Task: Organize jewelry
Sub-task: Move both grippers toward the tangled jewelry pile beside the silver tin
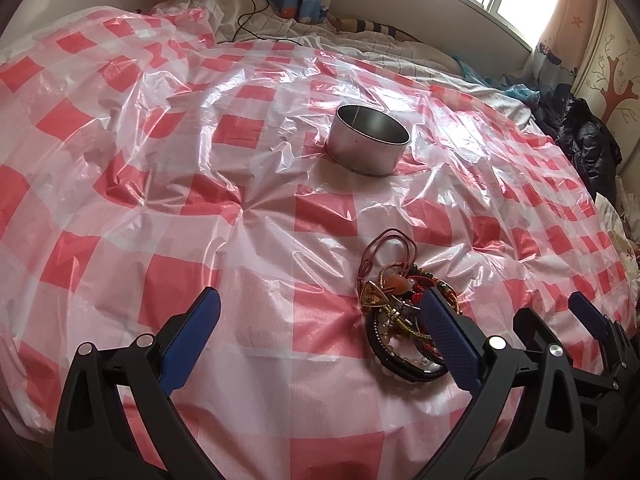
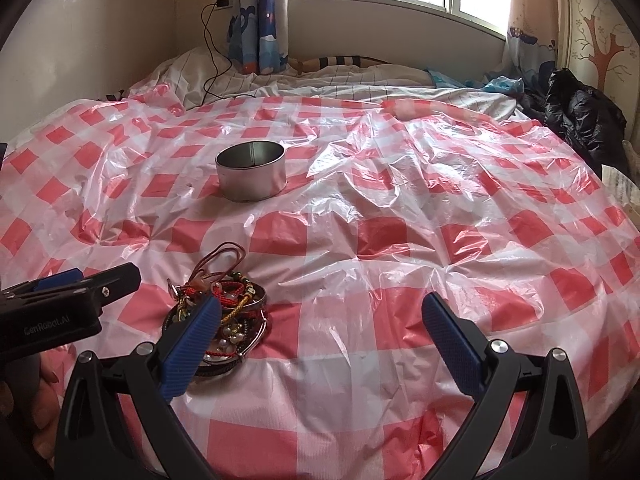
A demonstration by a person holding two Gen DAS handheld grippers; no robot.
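Tangled jewelry heap [image 1: 404, 320], cords, beads, bangles, both claws [image 1: 320, 340] [image 2: 320, 344] released

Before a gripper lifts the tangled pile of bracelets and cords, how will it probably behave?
The tangled pile of beaded bracelets and brown cords looks floppy: loose loops spread out, so one pinch may drag neighbours or leave some behind. Small beads could slip from the jaws. The crinkled red-and-white checked plastic sheet under it seems slick, so pushing would likely slide the pile.
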